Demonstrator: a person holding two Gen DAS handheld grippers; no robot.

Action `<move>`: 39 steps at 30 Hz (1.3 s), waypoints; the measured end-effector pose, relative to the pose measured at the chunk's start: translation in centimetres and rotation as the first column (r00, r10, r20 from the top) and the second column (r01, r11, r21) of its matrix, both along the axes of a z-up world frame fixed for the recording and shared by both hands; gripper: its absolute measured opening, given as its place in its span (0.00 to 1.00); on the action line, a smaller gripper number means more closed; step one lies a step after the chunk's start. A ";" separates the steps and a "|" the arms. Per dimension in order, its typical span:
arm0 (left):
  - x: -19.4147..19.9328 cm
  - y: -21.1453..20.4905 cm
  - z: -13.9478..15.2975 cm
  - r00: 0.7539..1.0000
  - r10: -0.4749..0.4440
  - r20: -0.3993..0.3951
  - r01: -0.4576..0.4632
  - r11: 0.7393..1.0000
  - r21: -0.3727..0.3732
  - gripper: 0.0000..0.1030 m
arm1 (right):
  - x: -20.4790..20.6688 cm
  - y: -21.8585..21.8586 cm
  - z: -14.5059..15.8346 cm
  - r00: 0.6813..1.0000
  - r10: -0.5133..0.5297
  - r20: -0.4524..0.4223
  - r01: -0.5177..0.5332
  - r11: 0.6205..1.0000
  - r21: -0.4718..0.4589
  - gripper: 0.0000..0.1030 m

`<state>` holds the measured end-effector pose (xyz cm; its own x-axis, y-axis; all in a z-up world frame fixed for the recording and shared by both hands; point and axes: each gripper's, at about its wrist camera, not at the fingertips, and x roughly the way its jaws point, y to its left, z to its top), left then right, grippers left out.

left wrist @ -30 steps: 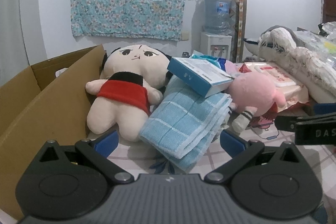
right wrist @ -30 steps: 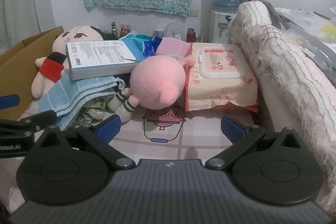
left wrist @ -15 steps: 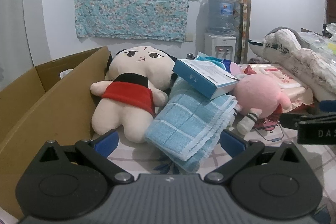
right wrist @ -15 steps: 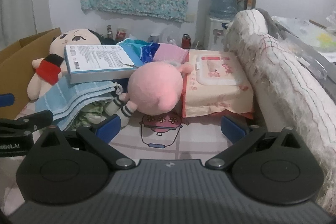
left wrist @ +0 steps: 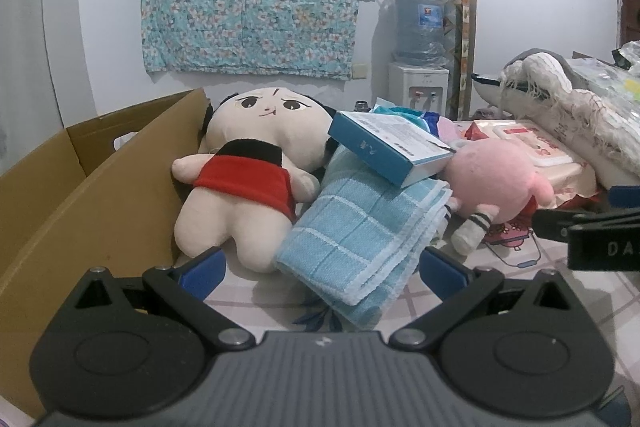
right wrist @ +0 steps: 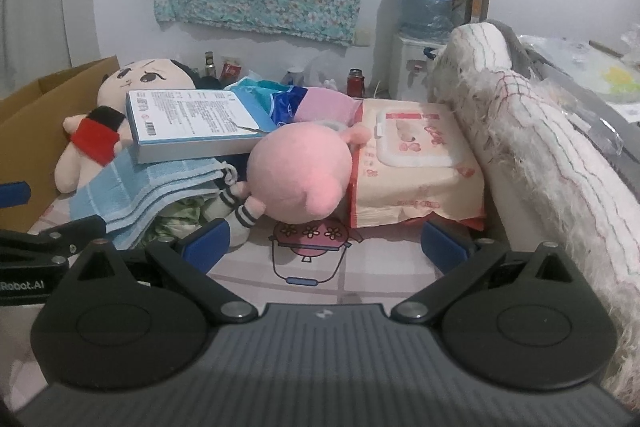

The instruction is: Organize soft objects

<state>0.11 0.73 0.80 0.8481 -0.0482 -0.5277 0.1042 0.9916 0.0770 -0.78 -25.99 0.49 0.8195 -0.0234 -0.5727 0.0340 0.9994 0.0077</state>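
The box (left wrist: 100, 183) stands open at the left, and the doll (left wrist: 256, 183) lies against its wall on its back, head toward the far wall, legs toward the left gripper (left wrist: 320, 269). The folded towel (left wrist: 360, 235) slopes beside the doll, long axis running from the carton (left wrist: 390, 151) on its far end down to the left gripper. The pink plush (right wrist: 300, 173) lies against the wipes (right wrist: 416, 167), head toward the right gripper (right wrist: 324, 241); both grippers are spread apart, holding nothing.

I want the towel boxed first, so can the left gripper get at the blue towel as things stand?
Probably yes: the left gripper is open with the blue towel's near edge between its fingers, though a box rests on its far end.
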 end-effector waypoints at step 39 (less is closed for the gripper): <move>5.1 0.0 4.2 0.976 -0.199 0.089 0.201 0.979 -0.019 1.00 | 6.4 -2.8 0.0 0.995 0.101 0.014 -0.101 0.964 0.246 0.99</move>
<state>5.26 0.71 5.01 0.8621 -0.2347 -0.4492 0.2946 0.9532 0.0674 5.60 -28.76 0.52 0.8110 0.2008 -0.5495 -0.0669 0.9649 0.2539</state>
